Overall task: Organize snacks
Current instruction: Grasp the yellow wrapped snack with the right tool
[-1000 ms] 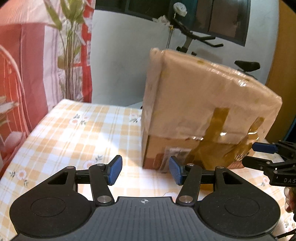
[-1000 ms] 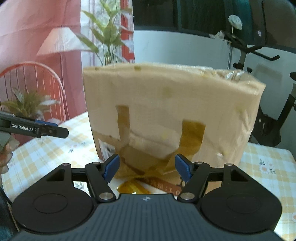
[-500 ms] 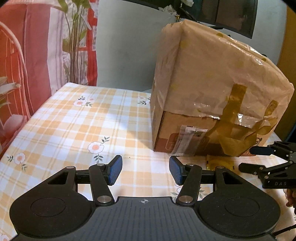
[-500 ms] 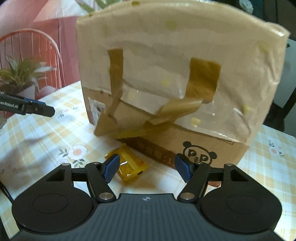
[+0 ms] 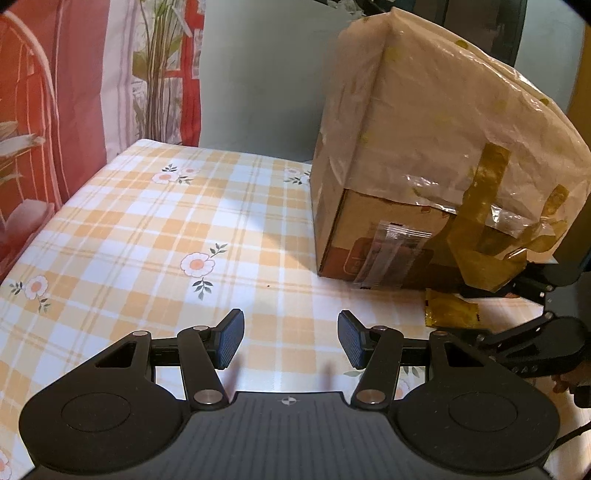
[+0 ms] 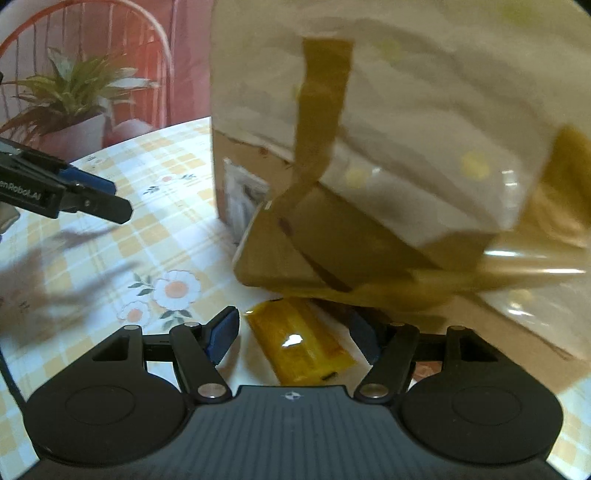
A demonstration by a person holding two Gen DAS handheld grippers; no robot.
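A yellow snack packet (image 6: 301,339) lies flat on the checked tablecloth (image 5: 166,236), right at the foot of a big cardboard box (image 5: 424,147) wrapped in plastic and brown tape. My right gripper (image 6: 293,338) hangs low over the table, open, with the packet between its blue pads and a small gap on each side. In the left wrist view that packet (image 5: 448,314) shows at the box's near right corner, with the right gripper (image 5: 476,317) reaching in around it. My left gripper (image 5: 291,341) is open and empty over bare cloth, left of the box. It also shows in the right wrist view as the left gripper (image 6: 110,197).
The box (image 6: 406,129) looms close over the right gripper and fills that view. A potted plant (image 6: 70,96) and a red wire chair (image 6: 92,33) stand beyond the table's left edge. Curtains (image 5: 74,92) and a pale wall are behind.
Both grippers have come down toward the table. The right one dropped and closed in on the box's foot, so the yellow packet now sits between its pads. Jaw widths look unchanged.
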